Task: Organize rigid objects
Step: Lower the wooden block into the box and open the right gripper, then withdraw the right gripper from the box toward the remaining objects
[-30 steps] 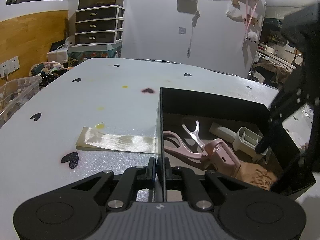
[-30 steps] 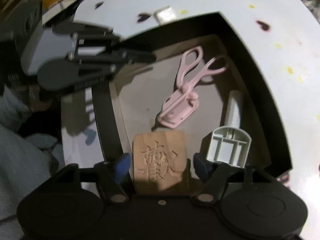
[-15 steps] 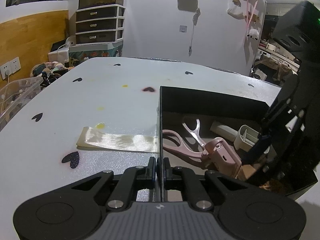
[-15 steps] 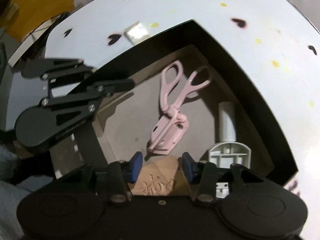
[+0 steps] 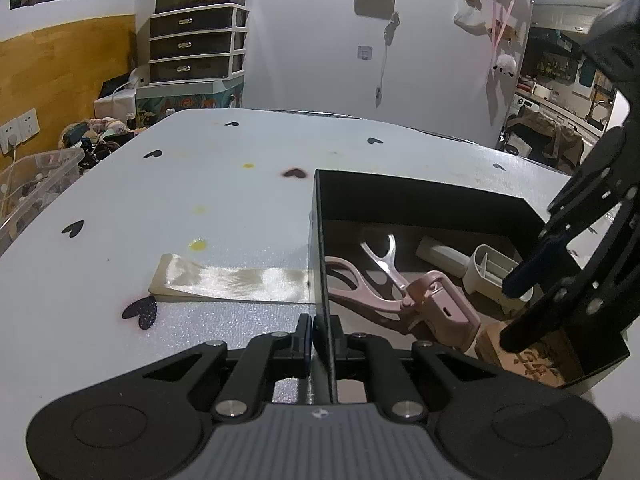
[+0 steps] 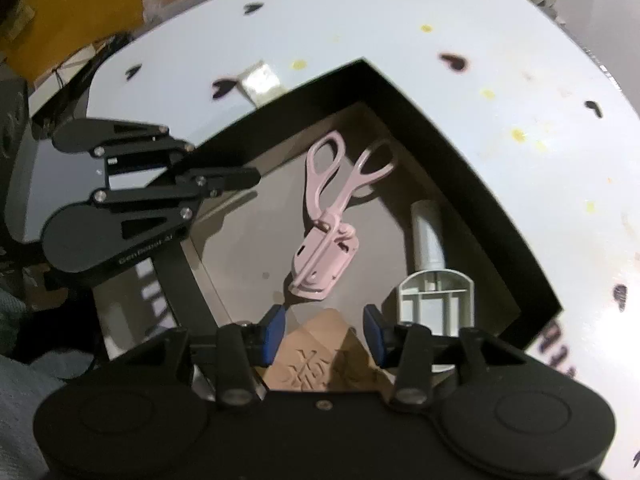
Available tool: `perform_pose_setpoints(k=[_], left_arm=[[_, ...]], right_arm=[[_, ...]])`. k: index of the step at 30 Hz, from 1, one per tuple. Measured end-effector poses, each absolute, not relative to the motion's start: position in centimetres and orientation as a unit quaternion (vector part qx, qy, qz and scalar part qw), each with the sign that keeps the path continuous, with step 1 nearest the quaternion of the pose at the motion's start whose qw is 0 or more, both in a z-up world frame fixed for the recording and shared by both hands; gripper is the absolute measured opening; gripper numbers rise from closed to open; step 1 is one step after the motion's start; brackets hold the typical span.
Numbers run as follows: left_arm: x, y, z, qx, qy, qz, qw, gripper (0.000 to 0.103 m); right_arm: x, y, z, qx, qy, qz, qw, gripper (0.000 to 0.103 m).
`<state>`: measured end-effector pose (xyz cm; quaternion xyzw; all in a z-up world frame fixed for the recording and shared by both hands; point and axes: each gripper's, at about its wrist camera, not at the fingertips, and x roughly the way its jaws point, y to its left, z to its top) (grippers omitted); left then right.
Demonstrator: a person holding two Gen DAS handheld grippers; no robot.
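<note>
A black box (image 5: 416, 196) (image 6: 440, 136) stands on the white table. In it lie pink scissors (image 5: 384, 280) (image 6: 332, 208), a grey plastic part (image 5: 488, 268) (image 6: 436, 292) and a carved wooden block (image 5: 532, 356) (image 6: 316, 360). My left gripper (image 5: 322, 336) is shut on the box's left wall; it also shows in the right wrist view (image 6: 248, 178). My right gripper (image 6: 326, 332) is open above the wooden block, which lies loose between its blue pads; it shows in the left wrist view (image 5: 520, 280) too.
A strip of shiny cream ribbon (image 5: 232, 280) lies on the table (image 5: 200, 184) left of the box. A clear plastic bin (image 5: 32, 184) sits at the far left edge. Drawers (image 5: 196, 52) stand beyond the table.
My right gripper narrowed around the wooden block, then opened wide and rose, leaving the block in the box. The left gripper kept its hold on the box wall.
</note>
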<state>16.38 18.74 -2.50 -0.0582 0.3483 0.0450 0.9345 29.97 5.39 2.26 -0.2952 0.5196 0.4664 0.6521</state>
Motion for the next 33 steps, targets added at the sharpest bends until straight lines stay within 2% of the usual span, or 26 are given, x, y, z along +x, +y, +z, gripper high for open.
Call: perform_pose_setpoints(k=[9,20,27,29,32,33], left_arm=[[15.7,18.6,-1.8,-0.067,0.345,0.051,0.935,0.009],[14.8,17.2,-0.7,-0.042,0.338,0.076,0.937,0.009],[14.5,17.0,-0.7,-0.062,0.337,0.097,0.935,0.009],[14.5,17.2,-0.8,-0.073,0.340,0.100,0.932,0.012],[14.4,17.3,-0.9,-0.091,0.344,0.096,0.930,0.025],[14.5,17.2,-0.9,-0.091,0.346,0.096,0.929,0.032]], right_arm=[[28.9,2.6,4.5,-0.235,0.481,0.467,0.704,0.060],[27.7,-4.7,7.0,-0.146,0.415,0.439,0.784,0.065],[27.4,-10.0,6.4,-0.084,0.387,0.393,0.830,0.066],[27.1,-11.3,5.7,-0.073,0.382,0.374,0.842,0.066],[26.5,-13.0,4.4,-0.066,0.373,0.346,0.859,0.068],[26.3,-13.5,3.9,-0.062,0.372,0.337,0.863,0.069]])
